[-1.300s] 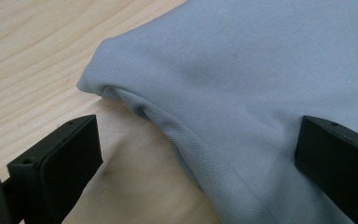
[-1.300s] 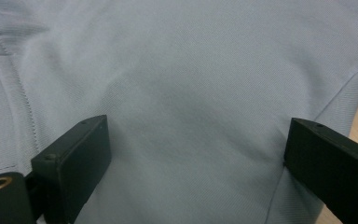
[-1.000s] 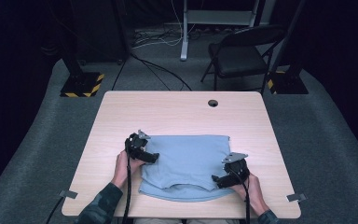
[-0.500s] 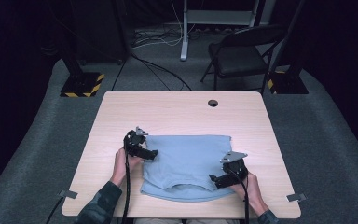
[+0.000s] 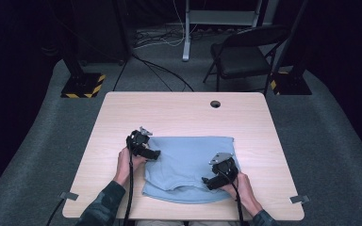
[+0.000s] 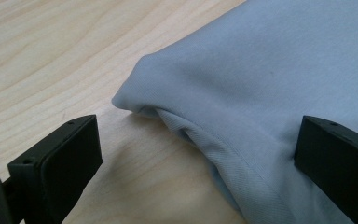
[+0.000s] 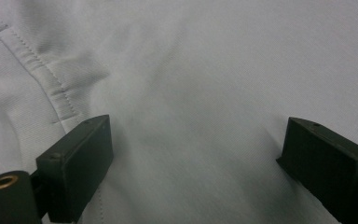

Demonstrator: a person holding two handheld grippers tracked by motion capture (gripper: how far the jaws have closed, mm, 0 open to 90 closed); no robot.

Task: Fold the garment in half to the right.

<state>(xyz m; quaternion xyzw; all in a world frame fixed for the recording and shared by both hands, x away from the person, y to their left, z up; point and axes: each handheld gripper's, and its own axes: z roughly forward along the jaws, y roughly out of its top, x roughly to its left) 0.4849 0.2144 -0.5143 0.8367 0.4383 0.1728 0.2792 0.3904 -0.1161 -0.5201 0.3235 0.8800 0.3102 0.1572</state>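
Observation:
A light blue folded garment [image 5: 186, 165] lies on the near half of the wooden table [image 5: 184, 113]. My left gripper [image 5: 152, 154] sits at the garment's left edge, jaws open; in the left gripper view a folded corner of the blue cloth [image 6: 242, 88] lies between and ahead of the wide-apart jaws, on bare wood. My right gripper [image 5: 209, 181] rests over the garment's near right part, open. In the right gripper view its jaws stand apart above flat cloth [image 7: 205, 93] with a stitched seam [image 7: 32, 60] at the left.
A round cable hole [image 5: 215, 104] sits near the table's far edge. Beyond the table stand a folding chair [image 5: 245, 56], a stand base with hazard stripes [image 5: 82, 85] and cables on the floor. Tape tabs [image 5: 69, 195] mark the near corners.
Both grippers have shifted slightly over the garment; the left one moved a little toward the left edge corner. The cloth lies about as before.

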